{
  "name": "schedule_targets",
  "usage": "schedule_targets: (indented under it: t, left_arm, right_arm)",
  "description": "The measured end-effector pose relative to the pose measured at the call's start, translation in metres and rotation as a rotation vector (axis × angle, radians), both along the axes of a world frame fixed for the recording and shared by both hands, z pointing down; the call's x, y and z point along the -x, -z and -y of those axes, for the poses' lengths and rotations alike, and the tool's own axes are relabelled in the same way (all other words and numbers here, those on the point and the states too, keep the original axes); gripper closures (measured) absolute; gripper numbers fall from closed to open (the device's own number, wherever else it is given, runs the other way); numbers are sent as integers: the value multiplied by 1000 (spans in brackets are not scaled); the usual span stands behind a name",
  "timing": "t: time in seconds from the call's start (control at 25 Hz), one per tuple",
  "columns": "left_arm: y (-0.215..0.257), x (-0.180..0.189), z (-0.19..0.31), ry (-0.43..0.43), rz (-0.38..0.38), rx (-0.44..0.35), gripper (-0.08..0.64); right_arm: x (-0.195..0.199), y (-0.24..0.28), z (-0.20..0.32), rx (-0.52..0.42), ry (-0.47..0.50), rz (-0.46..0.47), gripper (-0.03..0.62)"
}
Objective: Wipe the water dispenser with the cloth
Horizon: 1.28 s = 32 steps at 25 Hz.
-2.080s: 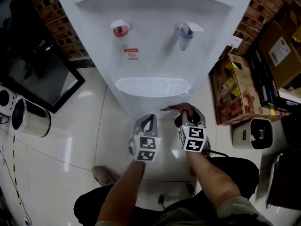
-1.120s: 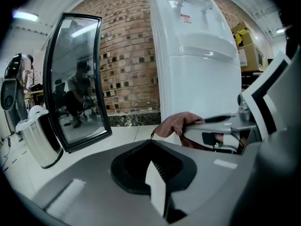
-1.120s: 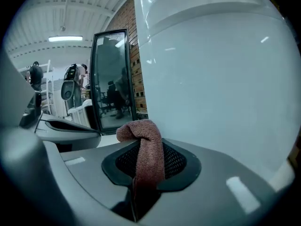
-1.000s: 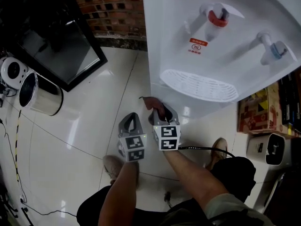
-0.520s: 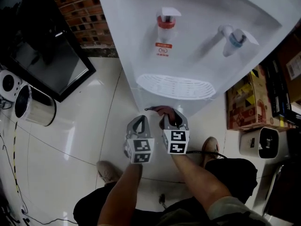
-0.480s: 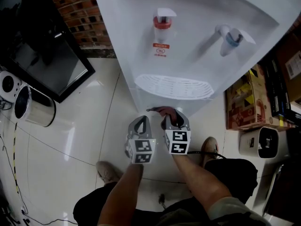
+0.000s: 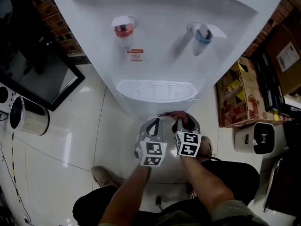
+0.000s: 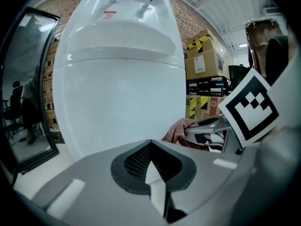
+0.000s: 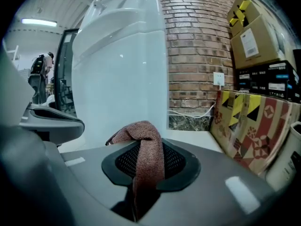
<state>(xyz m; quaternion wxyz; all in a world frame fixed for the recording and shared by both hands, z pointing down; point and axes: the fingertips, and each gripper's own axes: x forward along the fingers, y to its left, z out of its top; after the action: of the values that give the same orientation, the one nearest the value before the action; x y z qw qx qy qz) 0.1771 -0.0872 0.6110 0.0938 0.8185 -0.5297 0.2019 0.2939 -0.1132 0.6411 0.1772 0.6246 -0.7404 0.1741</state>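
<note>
The white water dispenser (image 7: 155, 55) fills the top of the head view, with a red tap (image 7: 123, 29), a blue tap (image 7: 202, 34) and a drip tray (image 7: 156, 91). My right gripper (image 7: 183, 118) is shut on a reddish-brown cloth (image 7: 173, 114) just below the tray, at the dispenser's lower front. In the right gripper view the cloth (image 9: 143, 140) is draped over the jaws in front of the dispenser (image 9: 122, 65). My left gripper (image 7: 154, 122) hangs beside it on the left, shut and holding nothing. The left gripper view faces the dispenser's front (image 8: 122, 79).
Yellow-patterned cardboard boxes (image 7: 235, 93) stand at the right, with a white appliance (image 7: 256, 138) in front of them. A black-framed glass panel (image 7: 37, 79) and a metal canister (image 7: 28, 119) are at the left. Brick wall (image 9: 197, 46) lies behind. A shoe (image 7: 106, 175) rests on the glossy floor.
Both grippers have moved right along the dispenser's base, from its lower left corner to under the drip tray. The cloth stays in the right gripper.
</note>
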Motion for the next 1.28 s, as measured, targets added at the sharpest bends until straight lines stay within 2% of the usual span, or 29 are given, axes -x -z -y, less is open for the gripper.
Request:
schedule_targets:
  t: [0.16,0.4,0.6,0.72,0.84,1.0,1.12,1.2,1.28]
  left_arm:
    - [-12,-16,-1,-39,3,22,560]
    - [-27,-17,0,-49,2,53,560]
    - [-33,6,5,-12,29,76,560]
    - [-46,43,2,66,50,114,560]
    - [-55,92,-2,175,72,141,560]
    - [-53,157,-9,320,68,146,560]
    - [-56,192,-18,405,52,150,560]
    - [-63,208,-25,442,45,167,560]
    - [-72,219,-31,464,41,189,560]
  right_arm:
    - [-19,-8,4,22,-48,1,491]
    - [-19,-12,6,12,-47,-7,492]
    - [-23,-12,8,19,-47,-36,495]
    - [-18,-14,3,46,-58,-48,495]
    - [22,-23,-8,69,23,-48,495]
    - [117,-35,-21,74,232,-17,494]
    - [184,-42,-20,68,363,38,494]
    - [217,-49,-16,78,403,85,494]
    - [237,-60,-11,107,391,123,494]
